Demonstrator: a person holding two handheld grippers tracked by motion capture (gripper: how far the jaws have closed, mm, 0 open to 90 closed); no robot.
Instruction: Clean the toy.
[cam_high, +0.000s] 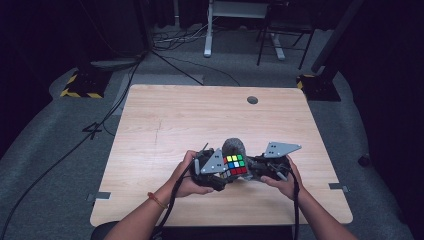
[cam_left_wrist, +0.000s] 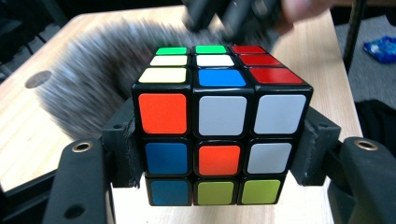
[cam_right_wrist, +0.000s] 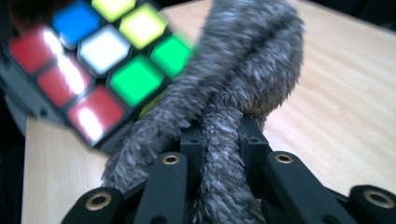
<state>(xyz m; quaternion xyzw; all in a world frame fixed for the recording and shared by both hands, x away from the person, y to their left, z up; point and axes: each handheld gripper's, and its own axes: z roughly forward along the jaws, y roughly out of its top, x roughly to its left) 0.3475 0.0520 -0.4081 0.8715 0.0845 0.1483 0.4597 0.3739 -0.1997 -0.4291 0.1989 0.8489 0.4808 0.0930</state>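
Two claws clamped: left claw on cube; right gripper view: right claw on furry loop.

I see a light wooden table on grey carpet, black cables trailing across it, white desk legs beyond, surroundings dark.

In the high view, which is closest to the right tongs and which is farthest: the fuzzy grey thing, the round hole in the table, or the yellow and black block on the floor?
1. Fuzzy grey thing, clamped in the right tongs, beside the cube.
2. Round hole, far side of the table.
3. Yellow and black block, on the floor, far left.
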